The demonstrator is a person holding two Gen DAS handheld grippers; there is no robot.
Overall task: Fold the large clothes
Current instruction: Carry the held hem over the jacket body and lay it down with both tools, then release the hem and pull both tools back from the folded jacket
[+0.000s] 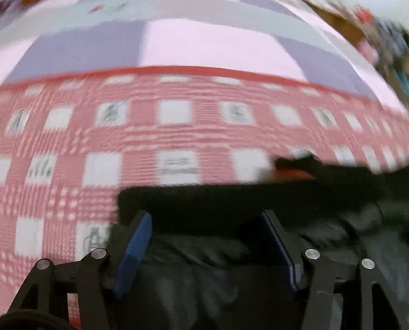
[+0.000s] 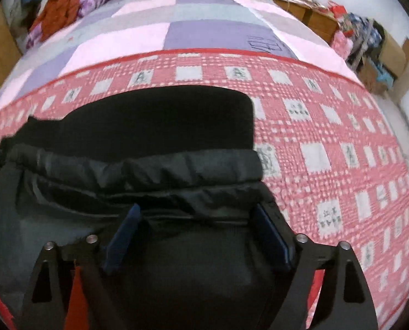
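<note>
The black garment (image 2: 155, 148) lies part-folded on the red-checked blanket (image 2: 328, 143), and with both the left gripper (image 1: 208, 247) and right gripper (image 2: 197, 236) released above it, each should pinch one layer squarely.

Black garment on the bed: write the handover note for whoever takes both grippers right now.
Left gripper: open, nothing pinched, hanging over the near part of the black garment; that view is blurred.
Right gripper: open, empty, above the garment's ridged fold near its right edge.
Garment: lies on the red checked cover at the near end of the bed, with at least one layer turned over itself. How many folds are made cannot be told.
Left to do: grip the near edge with both grippers and carry on folding, then flatten it.
</note>
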